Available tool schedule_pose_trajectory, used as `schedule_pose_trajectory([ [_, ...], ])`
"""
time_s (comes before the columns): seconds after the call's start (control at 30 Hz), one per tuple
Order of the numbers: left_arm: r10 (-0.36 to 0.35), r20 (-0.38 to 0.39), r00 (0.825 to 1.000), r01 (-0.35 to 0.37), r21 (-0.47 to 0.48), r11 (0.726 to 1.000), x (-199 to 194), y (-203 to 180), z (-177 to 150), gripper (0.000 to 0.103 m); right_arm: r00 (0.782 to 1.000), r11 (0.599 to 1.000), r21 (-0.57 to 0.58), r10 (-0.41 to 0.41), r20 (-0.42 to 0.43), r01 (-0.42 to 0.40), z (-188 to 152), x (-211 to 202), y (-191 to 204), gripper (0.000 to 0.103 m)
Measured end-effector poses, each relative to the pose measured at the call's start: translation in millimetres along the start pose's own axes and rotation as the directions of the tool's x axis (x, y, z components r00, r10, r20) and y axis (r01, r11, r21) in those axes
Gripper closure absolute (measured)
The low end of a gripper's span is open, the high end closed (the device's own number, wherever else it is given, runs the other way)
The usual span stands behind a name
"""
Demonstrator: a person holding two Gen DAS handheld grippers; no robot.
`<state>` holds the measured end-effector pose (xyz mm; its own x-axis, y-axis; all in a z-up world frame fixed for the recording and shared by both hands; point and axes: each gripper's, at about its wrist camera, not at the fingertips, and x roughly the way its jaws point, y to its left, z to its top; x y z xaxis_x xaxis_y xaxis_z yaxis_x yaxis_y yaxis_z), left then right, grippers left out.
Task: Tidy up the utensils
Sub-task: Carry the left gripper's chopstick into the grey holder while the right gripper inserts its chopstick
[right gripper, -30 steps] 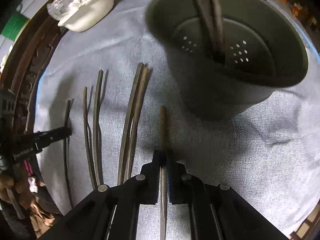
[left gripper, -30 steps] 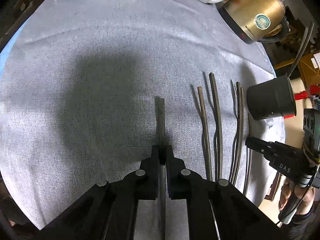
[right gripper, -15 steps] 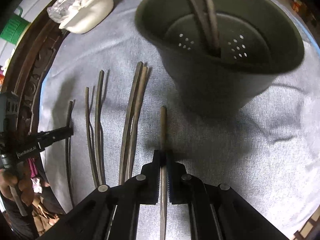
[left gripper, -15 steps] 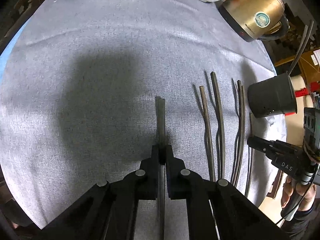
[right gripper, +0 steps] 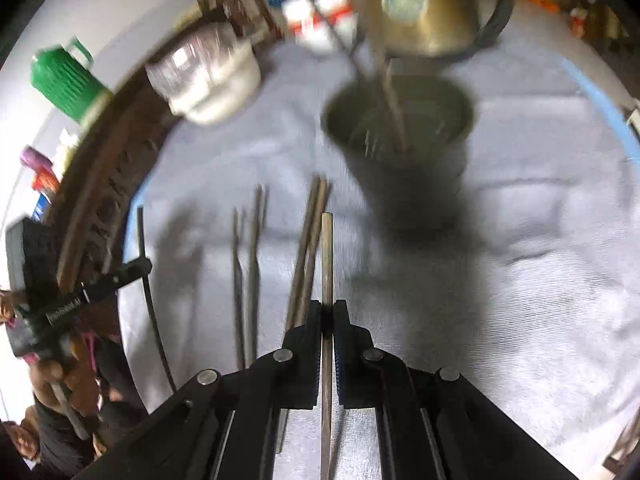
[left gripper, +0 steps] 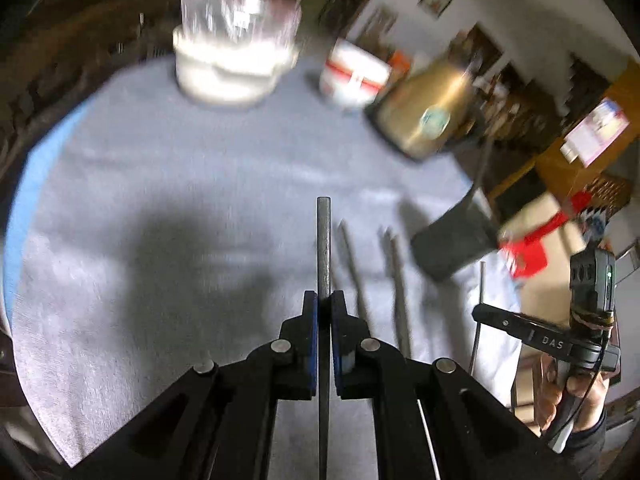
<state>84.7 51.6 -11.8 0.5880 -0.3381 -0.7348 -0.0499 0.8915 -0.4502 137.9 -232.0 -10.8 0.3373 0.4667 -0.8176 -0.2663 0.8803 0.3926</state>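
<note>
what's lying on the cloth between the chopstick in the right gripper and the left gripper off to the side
In the right wrist view, four loose chopsticks lie on the grey cloth between the right gripper's chopstick and the left gripper.

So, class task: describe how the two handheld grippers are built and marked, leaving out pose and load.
Both are black linkage frames with silver rivets. The left gripper and right gripper have blue-edged finger pads. Seen from the other camera, each finger carries white lettering; the right unit has a small green light and a cable.
</note>
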Motion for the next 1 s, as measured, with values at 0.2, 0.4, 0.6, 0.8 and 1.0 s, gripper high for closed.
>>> schedule_pose_trajectory([
  [0.2, 0.076, 0.288, 0.955, -0.085, 0.019, 0.996, -28, -19, 1, 0.097, 0.935, 0.995, 0.016, -0.096, 0.342, 0.096, 2, -58, 4, 0.097],
  [0.4, 0.149, 0.484, 0.862, -0.182, 0.021, 0.983, -42, -28, -2, 0.097, 0.83, 0.976, -0.013, -0.178, 0.528, 0.217, -1, -81, 24, 0.097],
  [0.6, 0.206, 0.59, 0.781, -0.291, 0.052, 0.955, -49, -36, -24, 0.096, 0.798, 0.959, -0.064, -0.193, 0.57, 0.278, -16, -84, 40, 0.097],
  [0.8, 0.171, 0.596, 0.784, -0.256, 0.059, 0.965, -83, -32, -46, 0.095, 0.793, 0.96, -0.079, -0.173, 0.584, 0.267, -40, -100, 46, 0.097],
  [1.0, 0.137, 0.595, 0.792, -0.214, 0.06, 0.975, -111, -29, -76, 0.095, 0.786, 0.968, -0.05, -0.168, 0.595, 0.245, -71, -118, 42, 0.097],
])
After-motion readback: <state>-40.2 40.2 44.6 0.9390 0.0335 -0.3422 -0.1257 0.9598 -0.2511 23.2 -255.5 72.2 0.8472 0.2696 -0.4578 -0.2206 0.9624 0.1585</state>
